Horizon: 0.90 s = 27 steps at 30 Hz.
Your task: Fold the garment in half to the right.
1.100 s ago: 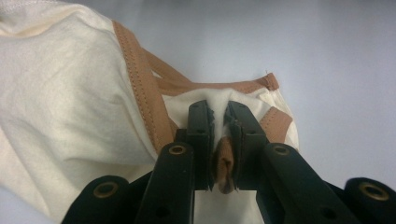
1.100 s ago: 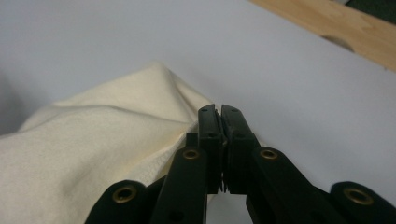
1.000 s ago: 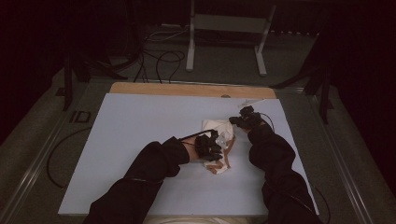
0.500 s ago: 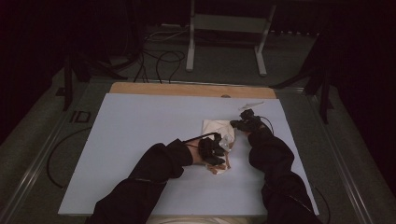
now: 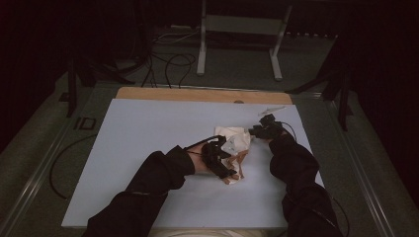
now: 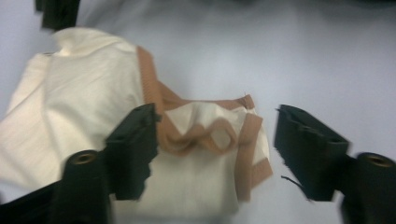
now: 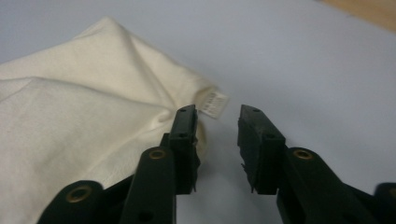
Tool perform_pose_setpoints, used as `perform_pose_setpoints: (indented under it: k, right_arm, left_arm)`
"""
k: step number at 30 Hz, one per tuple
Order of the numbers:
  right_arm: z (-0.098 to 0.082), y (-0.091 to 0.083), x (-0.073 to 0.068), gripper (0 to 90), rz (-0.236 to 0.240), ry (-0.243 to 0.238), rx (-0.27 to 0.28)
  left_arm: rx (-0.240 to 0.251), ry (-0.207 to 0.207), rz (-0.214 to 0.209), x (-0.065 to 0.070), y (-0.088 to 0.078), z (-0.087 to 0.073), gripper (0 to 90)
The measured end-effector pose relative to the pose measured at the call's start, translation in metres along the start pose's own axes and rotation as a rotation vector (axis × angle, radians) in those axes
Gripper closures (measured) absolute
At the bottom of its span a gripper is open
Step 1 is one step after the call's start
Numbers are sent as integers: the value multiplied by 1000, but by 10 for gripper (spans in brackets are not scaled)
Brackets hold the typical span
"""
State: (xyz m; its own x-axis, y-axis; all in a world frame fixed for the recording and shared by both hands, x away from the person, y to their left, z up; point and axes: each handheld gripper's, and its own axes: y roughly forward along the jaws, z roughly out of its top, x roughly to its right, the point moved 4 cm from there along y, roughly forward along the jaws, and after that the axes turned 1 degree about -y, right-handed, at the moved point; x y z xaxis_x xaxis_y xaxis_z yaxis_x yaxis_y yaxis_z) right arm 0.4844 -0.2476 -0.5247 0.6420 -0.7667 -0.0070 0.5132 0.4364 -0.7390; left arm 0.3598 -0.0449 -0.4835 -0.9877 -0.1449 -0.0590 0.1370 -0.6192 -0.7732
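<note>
While bunched on the table, cloth between both parted tools

The room is dim, almost black around the edges of the high view, where the floor, stands and cables sink into shadow. The table is the one pale, evenly lit patch, greyish blue, with no hard glare and only faint shadows under the sleeves. The picture there is grainy and soft. Up close the left gripper view is brighter, but smeared by motion: the cloth and the jaws have fuzzy outlines. The right gripper view is steadier; the jaw tips and the small tag are fairly sharp, while the near jaw bases and far table go out of focus. Light falls softly from above.
</note>
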Motion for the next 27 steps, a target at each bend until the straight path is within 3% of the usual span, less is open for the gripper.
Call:
perform_pose_setpoints:
  k: [5, 7, 10, 13, 17, 21, 22, 23, 24, 27]
  right_arm:
    - [5, -24, 11, 623, -44, 10, 23]
    - [7, -31, 11, 612, -38, 25, 41]
    - [10, -36, 7, 612, -28, 33, 55]
    - [13, -40, -7, 589, 1, 30, 73]
    - [13, -40, -16, 584, 11, 25, 72]
    - [8, -29, -19, 573, 21, 69, 62]
    - [8, -29, -19, 573, 21, 69, 62]
    - [4, -24, -18, 573, 29, 102, 54]
    - [4, -24, -18, 573, 29, 102, 54]
    - [-3, -13, -17, 592, 51, 149, 37]
  left_arm:
    - [29, -55, -4, -3, -20, -15, 136]
    - [31, -72, -9, -3, -25, -20, 76]
    - [45, -91, -8, -2, -31, -25, 8]
    - [85, -117, -7, -2, -44, -39, 1]
    - [98, -152, -4, 0, -53, -53, 1]
    - [116, -196, 50, 3, -65, -81, 1]
    - [116, -196, 50, 3, -65, -81, 1]
    - [131, -220, 52, 5, -70, -93, 1]
    - [131, -220, 52, 5, -70, -93, 1]
    - [147, -274, 80, 7, -78, -117, 1]
